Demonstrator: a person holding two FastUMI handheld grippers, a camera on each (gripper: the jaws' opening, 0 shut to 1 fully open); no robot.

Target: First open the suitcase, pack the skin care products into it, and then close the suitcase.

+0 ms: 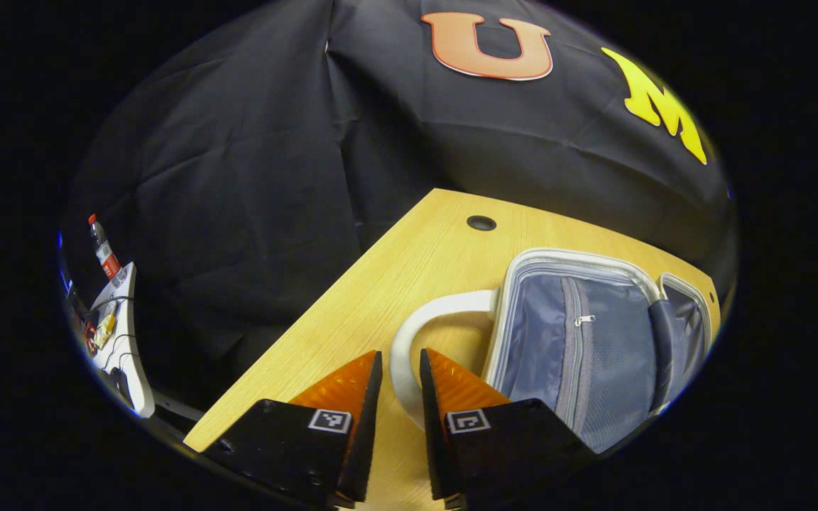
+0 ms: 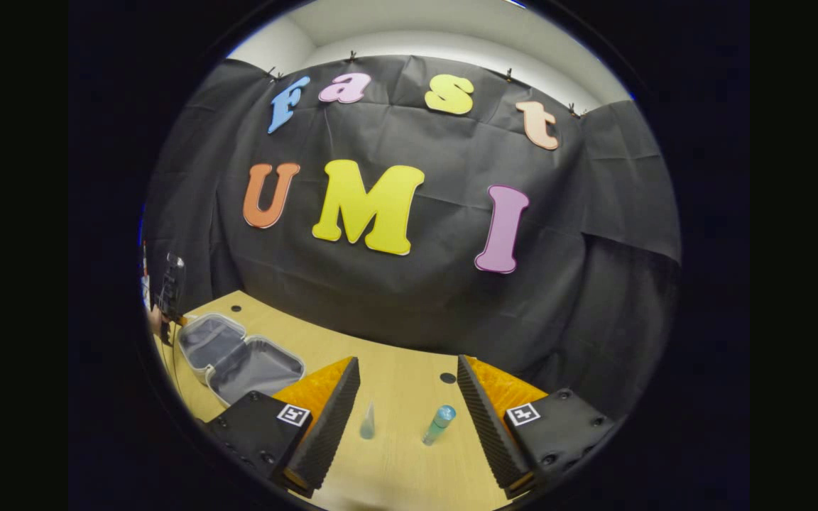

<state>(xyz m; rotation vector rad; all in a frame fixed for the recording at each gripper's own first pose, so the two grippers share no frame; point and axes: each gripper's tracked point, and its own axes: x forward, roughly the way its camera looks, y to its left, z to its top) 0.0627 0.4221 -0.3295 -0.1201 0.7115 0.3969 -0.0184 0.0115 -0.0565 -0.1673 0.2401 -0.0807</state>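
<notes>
Right gripper view looks along its own right gripper (image 2: 409, 415), whose fingers stand wide apart, released and holding nothing, low over the near edge of the wooden table (image 2: 395, 376). Between those fingers, apart from both, two skin care products lie on the bare wood: a small pale conical tube (image 2: 367, 421) standing upright and, just beside it, a slim bottle with a blue cap (image 2: 437, 424), tilted. Farther off, toward the table's left edge, the suitcase (image 2: 238, 358) lies spread open, both halves flat and, as far as can be seen, nothing inside. At that left edge a dark device held by a hand (image 2: 156, 323) is cut off and too small to read; it is probably the other gripper. In the left gripper view, the left gripper (image 1: 402, 387) has its fingers nearly closed with a narrow gap and nothing between them, hovering over the table's near edge just beside the suitcase's white handle (image 1: 416, 333). Beyond lies the grey lining with a zip pocket (image 1: 583, 333), its far half cut off. By my reading, opening is done; packing both products and closing remain. Off the table, far left, a cluttered white surface (image 1: 125, 341) with a bottle on it is hard to make out.
</notes>
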